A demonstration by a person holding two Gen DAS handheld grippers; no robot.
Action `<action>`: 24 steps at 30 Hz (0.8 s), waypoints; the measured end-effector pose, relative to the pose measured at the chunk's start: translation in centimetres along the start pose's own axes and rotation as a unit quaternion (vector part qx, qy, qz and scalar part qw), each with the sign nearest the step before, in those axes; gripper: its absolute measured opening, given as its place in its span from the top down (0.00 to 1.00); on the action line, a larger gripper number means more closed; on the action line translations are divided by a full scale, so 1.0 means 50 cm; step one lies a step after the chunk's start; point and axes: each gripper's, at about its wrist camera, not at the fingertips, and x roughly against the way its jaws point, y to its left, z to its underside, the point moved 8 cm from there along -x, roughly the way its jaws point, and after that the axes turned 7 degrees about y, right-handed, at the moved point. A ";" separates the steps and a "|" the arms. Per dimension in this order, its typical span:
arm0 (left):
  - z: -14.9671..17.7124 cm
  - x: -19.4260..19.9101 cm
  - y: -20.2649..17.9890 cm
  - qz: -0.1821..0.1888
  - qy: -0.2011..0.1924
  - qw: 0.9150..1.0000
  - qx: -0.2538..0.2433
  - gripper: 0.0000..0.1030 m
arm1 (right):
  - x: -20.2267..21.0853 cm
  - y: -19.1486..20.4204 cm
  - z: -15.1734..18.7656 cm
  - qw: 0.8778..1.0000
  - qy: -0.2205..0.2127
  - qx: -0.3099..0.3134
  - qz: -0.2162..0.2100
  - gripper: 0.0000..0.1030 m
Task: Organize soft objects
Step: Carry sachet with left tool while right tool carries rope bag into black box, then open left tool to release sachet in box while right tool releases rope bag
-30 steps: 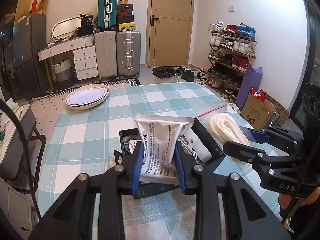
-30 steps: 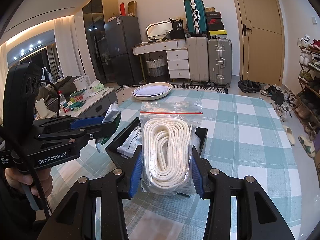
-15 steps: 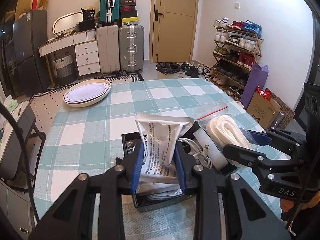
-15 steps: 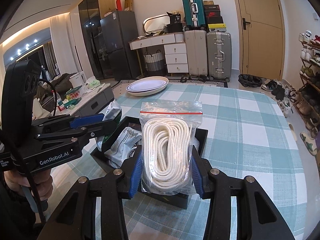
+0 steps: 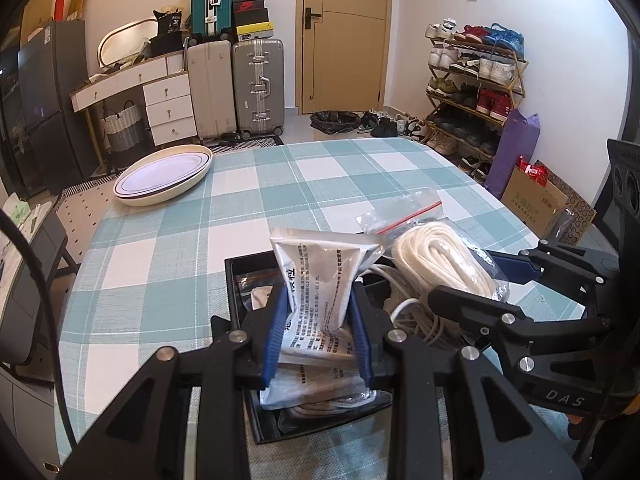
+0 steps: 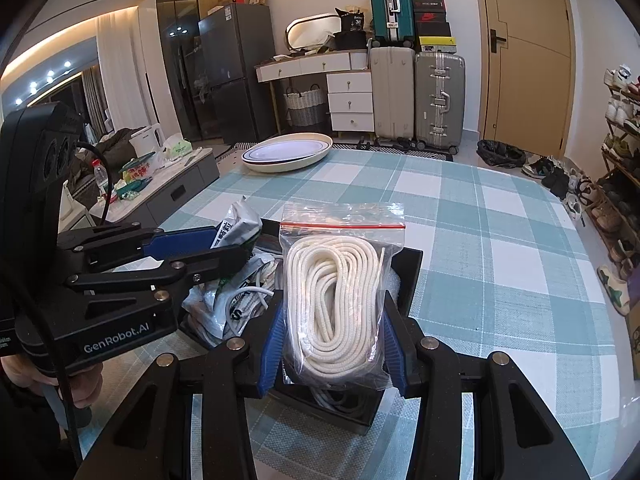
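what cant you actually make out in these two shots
- Left wrist view: floor of the black tray, hidden by the silver pouch in the left gripper.
- Right wrist view: tray contents behind the rope bag in the right gripper.
- Both views: pouch print, too small to read.
- Left wrist view: cables' ends, buried.

Pouch (image 5: 320,276): silvery glossy foil, crinkled. Rope (image 6: 336,300): white braided cord in clear shiny plastic bag. Box (image 6: 408,276): matt black. Tablecloth (image 5: 168,248): woven check cloth. Pads (image 5: 276,332): blue ribbed plastic.
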 end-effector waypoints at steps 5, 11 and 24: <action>0.000 -0.006 -0.001 0.002 -0.003 1.000 -0.003 0.72 | -0.010 0.000 0.003 1.000 0.003 0.001 -0.001 0.57; 0.000 -0.008 0.003 0.002 -0.005 1.000 0.001 0.67 | -0.004 0.000 0.003 1.000 -0.001 0.002 -0.008 0.55; 0.004 0.051 0.018 0.004 -0.031 0.999 0.019 0.36 | 0.082 -0.036 0.011 0.997 -0.067 -0.022 0.005 0.05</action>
